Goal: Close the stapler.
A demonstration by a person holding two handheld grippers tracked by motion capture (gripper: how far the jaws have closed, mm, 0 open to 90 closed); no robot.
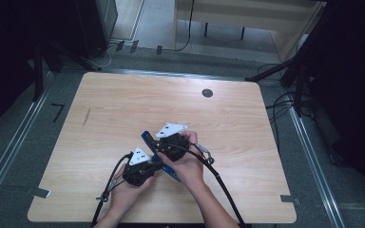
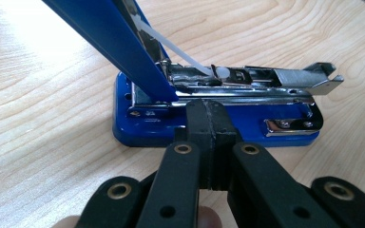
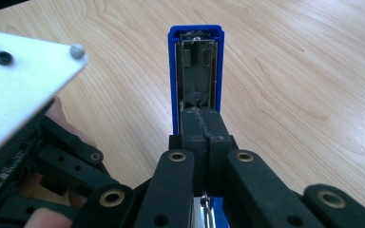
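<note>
A blue stapler (image 1: 146, 137) lies on the wooden table (image 1: 123, 99) between two hands, hinged open. In the left gripper view its blue base (image 2: 138, 133) sits flat, the chrome magazine (image 2: 247, 78) is bare, and the blue lid (image 2: 109, 38) tilts up to the left. My left gripper (image 2: 210, 111) is shut, its joined tips right at the long side of the base with nothing between them. My right gripper (image 3: 202, 118) is shut too, its tips lying in the channel on the underside of the raised lid (image 3: 197, 52). From above, the left gripper (image 1: 155, 164) and right gripper (image 1: 159, 145) meet at the stapler.
The left gripper's grey plate (image 3: 19, 85) and a finger (image 3: 62, 114) crowd the right gripper view's left side. A round dark grommet (image 1: 207, 93) sits near the table's far edge. Cables (image 1: 218, 180) trail back over the near edge. Grey floor and rails surround the table.
</note>
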